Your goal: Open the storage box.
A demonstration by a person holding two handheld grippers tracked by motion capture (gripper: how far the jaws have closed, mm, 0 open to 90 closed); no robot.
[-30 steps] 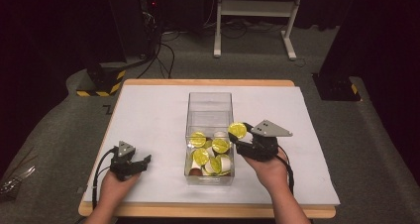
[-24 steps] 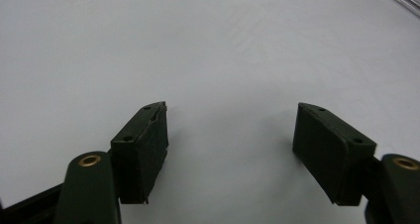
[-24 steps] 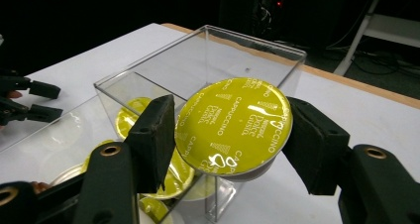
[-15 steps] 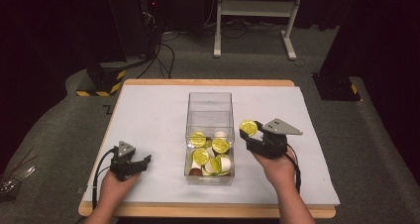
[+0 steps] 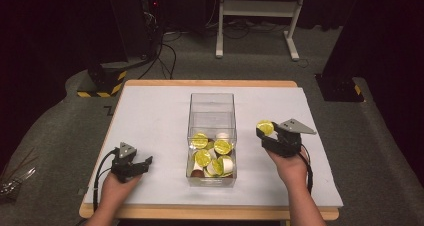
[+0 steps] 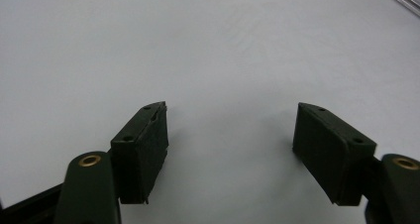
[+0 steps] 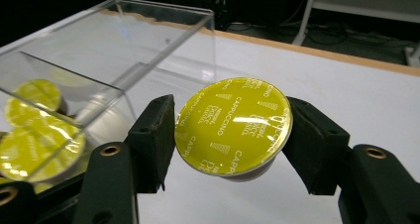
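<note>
A round coffee capsule with a glossy yellow foil lid [image 7: 233, 126] printed "CAPPUCCINO" sits pinched in the right gripper [image 7: 230, 130], just beside the clear rectangular plastic box [image 5: 212, 113] holding similar capsules [image 5: 212, 153]. The left gripper [image 6: 230, 144] rests spread over the white tabletop [image 5: 150, 121].

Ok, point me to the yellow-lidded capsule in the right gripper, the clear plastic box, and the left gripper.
Yellow-lidded capsule [image 7: 233, 125], right gripper view, middle of its foil lid.
Clear plastic box [image 5: 212, 97], high view, far rim.
Left gripper [image 6: 230, 142], left gripper view, midway between fingertips.
</note>
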